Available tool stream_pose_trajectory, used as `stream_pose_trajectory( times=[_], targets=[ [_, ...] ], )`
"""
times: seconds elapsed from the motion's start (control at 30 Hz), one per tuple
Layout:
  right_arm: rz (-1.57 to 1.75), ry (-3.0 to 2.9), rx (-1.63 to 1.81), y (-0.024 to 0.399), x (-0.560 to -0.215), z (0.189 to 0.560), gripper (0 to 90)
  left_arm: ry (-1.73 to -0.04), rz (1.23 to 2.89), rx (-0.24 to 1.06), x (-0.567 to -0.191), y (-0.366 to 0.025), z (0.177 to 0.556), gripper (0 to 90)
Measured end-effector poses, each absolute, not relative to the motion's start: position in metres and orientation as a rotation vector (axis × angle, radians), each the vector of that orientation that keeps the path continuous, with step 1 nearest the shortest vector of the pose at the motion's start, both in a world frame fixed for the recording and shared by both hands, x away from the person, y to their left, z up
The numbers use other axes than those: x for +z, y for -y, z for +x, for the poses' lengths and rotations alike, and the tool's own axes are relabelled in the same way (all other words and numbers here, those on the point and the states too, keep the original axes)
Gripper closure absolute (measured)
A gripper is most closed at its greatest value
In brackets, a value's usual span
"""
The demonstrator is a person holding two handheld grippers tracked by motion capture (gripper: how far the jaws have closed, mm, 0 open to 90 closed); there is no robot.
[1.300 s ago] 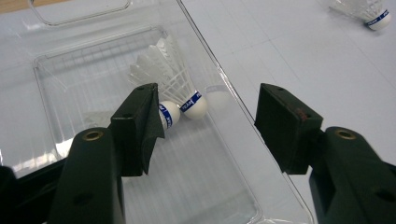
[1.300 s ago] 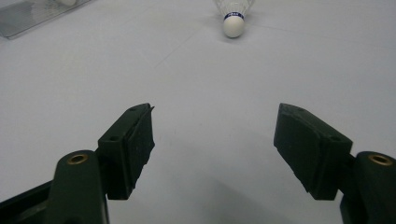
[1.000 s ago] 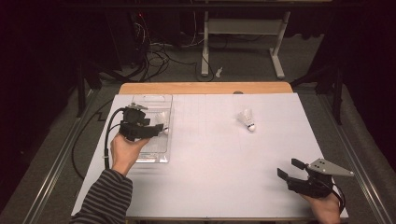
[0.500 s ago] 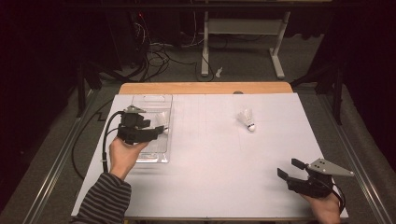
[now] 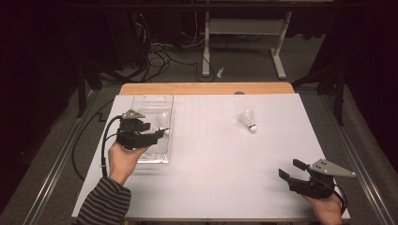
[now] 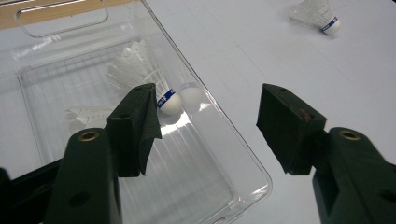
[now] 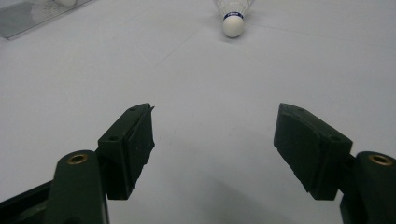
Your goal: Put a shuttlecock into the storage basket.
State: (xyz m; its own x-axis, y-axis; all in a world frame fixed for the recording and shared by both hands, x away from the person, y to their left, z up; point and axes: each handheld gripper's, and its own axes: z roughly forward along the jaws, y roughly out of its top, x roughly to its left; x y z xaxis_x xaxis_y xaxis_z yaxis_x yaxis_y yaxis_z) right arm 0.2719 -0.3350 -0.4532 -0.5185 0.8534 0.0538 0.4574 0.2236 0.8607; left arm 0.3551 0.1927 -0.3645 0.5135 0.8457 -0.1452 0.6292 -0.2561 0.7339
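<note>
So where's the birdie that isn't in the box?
The white feathered shuttlecock lies alone on the white table in the high view, toward the far right, well ahead of the right gripper and apart from the clear plastic box.

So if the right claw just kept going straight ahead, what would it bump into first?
Most likely the loose shuttlecock. The right claw is open over bare white table, and the shuttlecock lies ahead, just right of the middle of its line. Depth is hard to judge, so it could slip past on the left.
</note>
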Motion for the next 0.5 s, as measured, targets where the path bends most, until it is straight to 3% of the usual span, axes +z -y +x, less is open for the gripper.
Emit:
stream_pose_trajectory(
  times=[0.5],
  targets=[
    [1.205, -2.069, 1.227, 0.335, -0.453, 0.272, 29.0, -1.194, 1.968, 0.354, -0.368, -0.196, 0.344, 38.1]
  ],
)
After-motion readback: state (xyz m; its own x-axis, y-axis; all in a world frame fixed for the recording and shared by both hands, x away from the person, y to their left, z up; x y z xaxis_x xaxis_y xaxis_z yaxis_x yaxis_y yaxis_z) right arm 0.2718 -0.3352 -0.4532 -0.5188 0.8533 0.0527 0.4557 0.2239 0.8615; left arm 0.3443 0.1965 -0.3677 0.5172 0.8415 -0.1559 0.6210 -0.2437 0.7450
